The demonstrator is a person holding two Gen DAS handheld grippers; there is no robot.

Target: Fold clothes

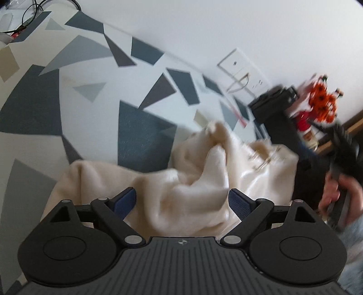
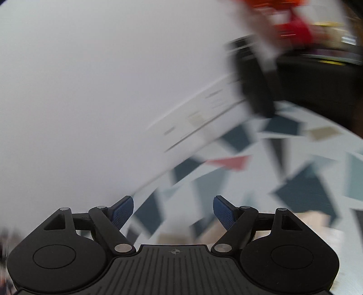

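Left gripper: jaws spread wide, blue pads clear of everything, nothing pinched. It hangs over the near edge of a cream fluffy garment, which lies crumpled in a heap on the patterned cover of grey, navy and beige triangles on off-white. The cloth passes under the gap between the fingers, but whether it touches them can't be told. What kind of garment it is can't be made out; there's something metallic or chain-like at its far right, smeared by blur. Right gripper: jaws also spread, nothing between the pads, only the patterned cover below and a white wall ahead. The garment is not visible in the right wrist view. From the left wrist view the right gripper shows at the right edge as a dark blurred shape, fingers unreadable there, with the person's hand gripping its handle and a pale blue sleeve cut off by the frame. Beyond: white wall plate with a cable loop, a black box-like object, orange flowers over something red, all soft. Top left corner has black cables, partly cropped. The right wrist view is heavily motion-streaked; its upper right is just red and black smears.
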